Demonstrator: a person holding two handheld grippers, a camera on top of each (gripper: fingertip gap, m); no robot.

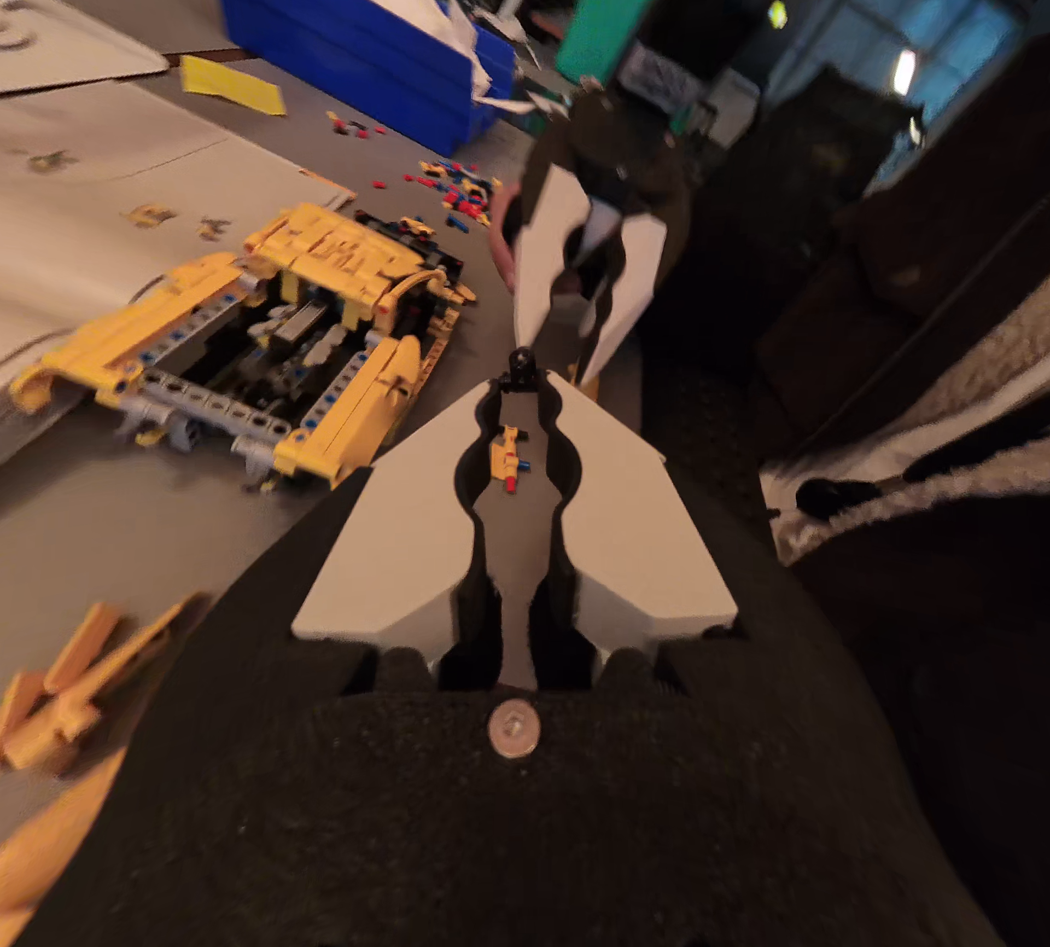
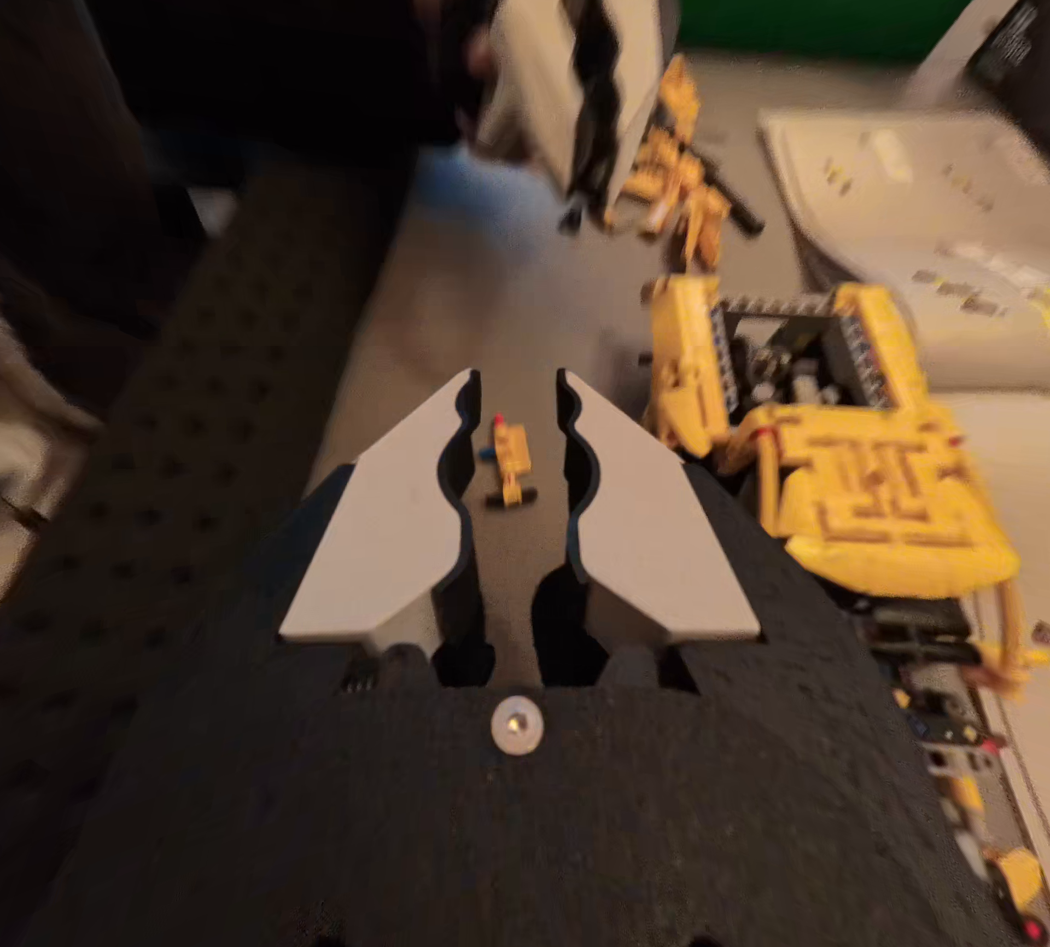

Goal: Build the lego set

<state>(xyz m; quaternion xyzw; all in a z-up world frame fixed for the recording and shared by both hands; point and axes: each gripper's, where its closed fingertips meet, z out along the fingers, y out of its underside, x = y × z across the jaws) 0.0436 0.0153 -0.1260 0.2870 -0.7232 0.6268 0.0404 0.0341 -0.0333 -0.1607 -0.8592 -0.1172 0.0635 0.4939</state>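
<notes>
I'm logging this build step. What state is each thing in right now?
Left tool: shut on a small black piece.
Right tool: open, empty.
Small yellow sub-assembly: lying loose on the table, ungripped.
Yellow car body: partly built, inside exposed.
Loose bricks: scattered.

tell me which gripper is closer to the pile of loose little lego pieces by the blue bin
Right. The right gripper hangs open just right of the loose pile; the left gripper, shut on a small black piece, is farther back, beside the yellow car.
</notes>
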